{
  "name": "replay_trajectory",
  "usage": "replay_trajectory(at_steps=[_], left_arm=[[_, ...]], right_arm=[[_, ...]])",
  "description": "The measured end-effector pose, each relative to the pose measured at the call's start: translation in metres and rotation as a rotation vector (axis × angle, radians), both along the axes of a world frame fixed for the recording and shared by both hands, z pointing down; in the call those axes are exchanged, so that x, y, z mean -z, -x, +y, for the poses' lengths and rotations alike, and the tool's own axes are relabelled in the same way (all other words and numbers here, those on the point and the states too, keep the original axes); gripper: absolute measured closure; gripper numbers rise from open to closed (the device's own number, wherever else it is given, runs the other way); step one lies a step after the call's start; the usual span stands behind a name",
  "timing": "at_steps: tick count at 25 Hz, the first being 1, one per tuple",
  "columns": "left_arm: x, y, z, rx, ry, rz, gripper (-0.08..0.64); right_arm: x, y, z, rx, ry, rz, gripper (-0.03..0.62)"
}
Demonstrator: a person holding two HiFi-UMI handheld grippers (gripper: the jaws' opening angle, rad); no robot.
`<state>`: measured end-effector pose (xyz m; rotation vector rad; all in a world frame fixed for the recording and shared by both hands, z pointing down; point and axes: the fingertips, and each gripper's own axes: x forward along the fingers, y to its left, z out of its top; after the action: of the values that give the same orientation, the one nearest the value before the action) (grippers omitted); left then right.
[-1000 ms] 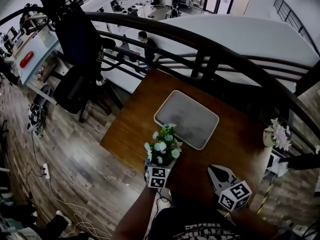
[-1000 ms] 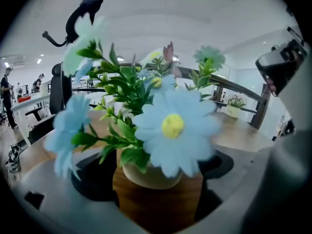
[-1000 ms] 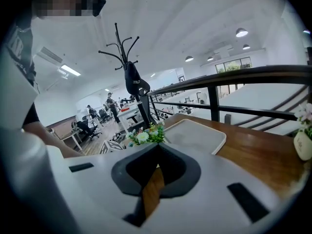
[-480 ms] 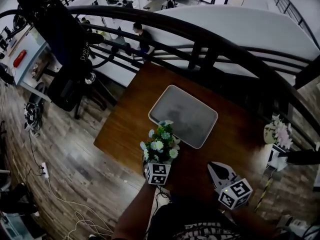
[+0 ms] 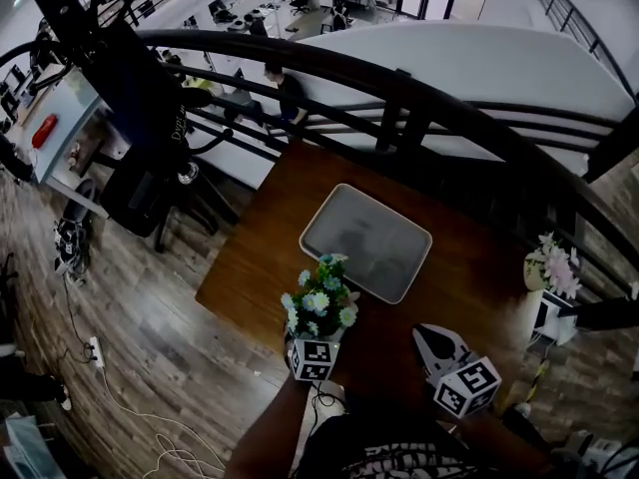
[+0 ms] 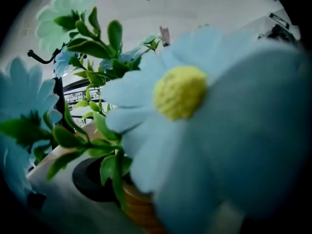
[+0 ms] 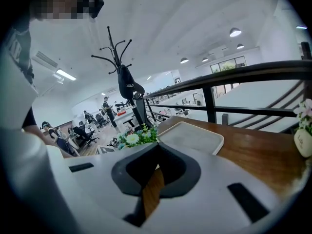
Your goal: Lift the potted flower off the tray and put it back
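Hardly anything has shifted since a second ago: the potted flower [image 5: 319, 302] still hangs by the near corner of the tray [image 5: 399, 230], clamped at its pot [image 6: 141, 208] by the left gripper [image 5: 315, 339], right gripper [image 5: 429, 337] closed on nothing — light, top-heavy, soft-petalled, I judge, so the stiff pot is the hold.

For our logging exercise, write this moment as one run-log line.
left gripper: holds potted flower, off tray | right gripper: shut, empty | tray: bare

Potted flower [image 5: 319, 302] sits in the left gripper [image 5: 316, 335]. The tray [image 5: 366, 240] lies just ahead of it on the surface [image 5: 260, 257]. The right gripper [image 5: 432, 335] is alongside.
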<state>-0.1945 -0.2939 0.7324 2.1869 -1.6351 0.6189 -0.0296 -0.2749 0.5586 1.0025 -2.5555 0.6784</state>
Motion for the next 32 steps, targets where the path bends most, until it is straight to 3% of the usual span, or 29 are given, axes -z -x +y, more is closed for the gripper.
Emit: replay_trajectory(at_steps=[10, 21, 27, 32], left_arm=[[0.042, -0.004, -0.048, -0.031, -0.044, 0.021, 0.074], [0.055, -0.016, -0.143, -0.069, -0.078, -0.010, 0.074], [0.044, -0.038, -0.211, -0.086, -0.029, -0.012, 0.074], [0.006, -0.032, -0.196, -0.073, 0.015, -0.029, 0.074]], right_arm=[[0.007, -0.009, -0.004, -0.024, -0.003, -0.038, 0.600], [-0.001, -0.053, -0.027, -0.140, 0.011, -0.006, 0.600], [0.005, -0.078, -0.069, -0.180, 0.035, -0.002, 0.600], [-0.013, -0.087, -0.048, -0.235, 0.042, -0.001, 0.600]])
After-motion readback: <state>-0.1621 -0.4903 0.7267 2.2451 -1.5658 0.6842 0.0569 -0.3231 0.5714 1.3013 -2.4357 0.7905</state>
